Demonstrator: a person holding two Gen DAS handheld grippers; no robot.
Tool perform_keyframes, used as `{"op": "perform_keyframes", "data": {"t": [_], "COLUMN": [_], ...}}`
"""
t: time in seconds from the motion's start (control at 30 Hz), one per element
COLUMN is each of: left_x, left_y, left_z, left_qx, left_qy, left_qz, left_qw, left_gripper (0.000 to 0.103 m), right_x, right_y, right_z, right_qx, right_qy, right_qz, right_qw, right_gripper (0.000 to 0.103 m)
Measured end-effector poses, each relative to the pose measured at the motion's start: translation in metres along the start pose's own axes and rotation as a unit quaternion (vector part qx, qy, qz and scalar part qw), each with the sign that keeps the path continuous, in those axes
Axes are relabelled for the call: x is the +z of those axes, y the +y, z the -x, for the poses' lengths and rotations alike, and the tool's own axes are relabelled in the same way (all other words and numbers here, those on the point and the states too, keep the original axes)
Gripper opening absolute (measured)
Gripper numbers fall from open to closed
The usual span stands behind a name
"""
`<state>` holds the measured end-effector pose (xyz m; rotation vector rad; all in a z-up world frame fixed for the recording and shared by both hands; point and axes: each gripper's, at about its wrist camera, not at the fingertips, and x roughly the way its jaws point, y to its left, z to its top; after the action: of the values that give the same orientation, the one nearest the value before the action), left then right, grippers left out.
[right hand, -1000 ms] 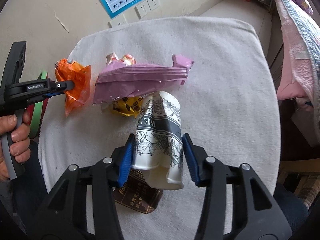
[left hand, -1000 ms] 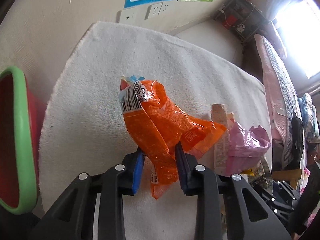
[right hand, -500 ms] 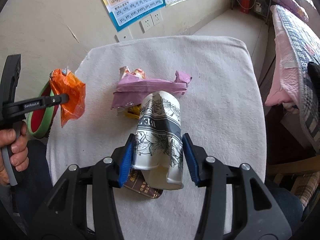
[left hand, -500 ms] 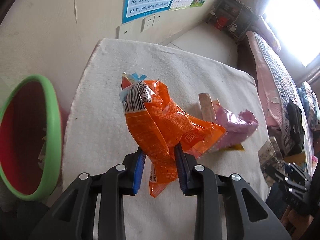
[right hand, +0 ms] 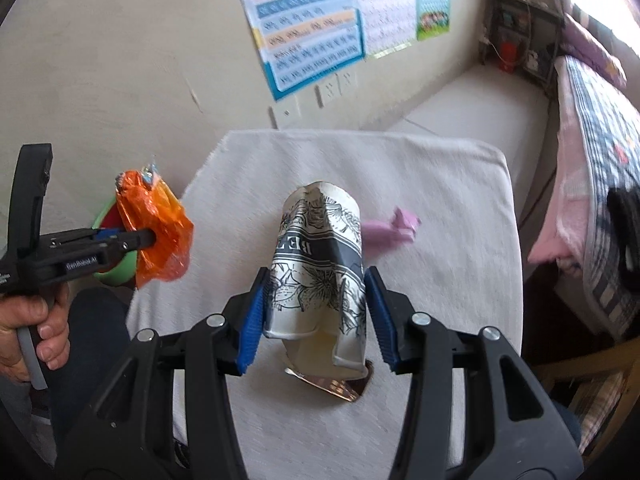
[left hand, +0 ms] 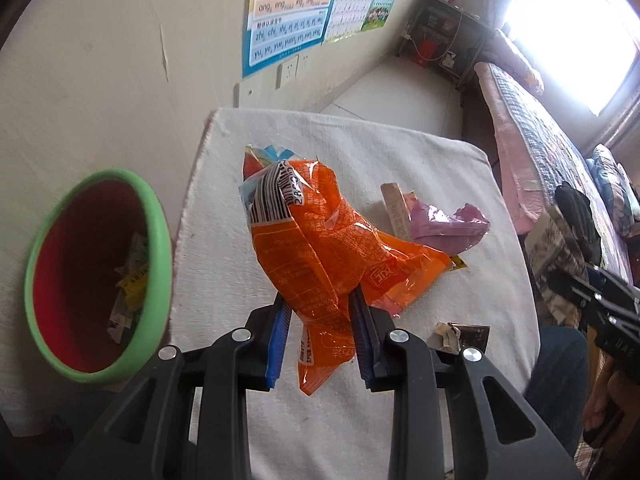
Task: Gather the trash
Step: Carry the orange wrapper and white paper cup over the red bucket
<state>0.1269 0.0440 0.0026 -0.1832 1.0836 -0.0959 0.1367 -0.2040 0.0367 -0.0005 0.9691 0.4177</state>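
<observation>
My left gripper is shut on a crumpled orange snack wrapper and holds it above the left part of the white-clothed table. It also shows in the right wrist view. My right gripper is shut on a crushed black-and-white paper cup, held above the table. A red bin with a green rim stands left of the table, with scraps inside. A pink wrapper lies on the table.
A brown foil wrapper lies on the cloth under the cup and shows in the left wrist view. A paper strip lies by the pink wrapper. A wall with posters is behind; a bed is right.
Both grippers have risen and pulled back from the table with their loads. The left gripper has shifted left, and the bin shows more fully beside it.
</observation>
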Motion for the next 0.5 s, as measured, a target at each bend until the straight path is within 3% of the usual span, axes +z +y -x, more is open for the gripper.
{"op": "perform_keyframes", "data": {"t": [0.5], "left_x": [0.006], "left_y": [0.021], "left_z": [0.057], "left_qx": [0.001], "left_qy": [-0.048], "left_qz": [0.012], "left_qw": [0.9988], "left_gripper": [0.027], "right_x": [0.038], "right_y": [0.049], "right_z": [0.048], "right_qx": [0.013], "right_qy": [-0.058], "right_qz": [0.046], "right_qw": [0.997], "right_gripper": [0.046]}}
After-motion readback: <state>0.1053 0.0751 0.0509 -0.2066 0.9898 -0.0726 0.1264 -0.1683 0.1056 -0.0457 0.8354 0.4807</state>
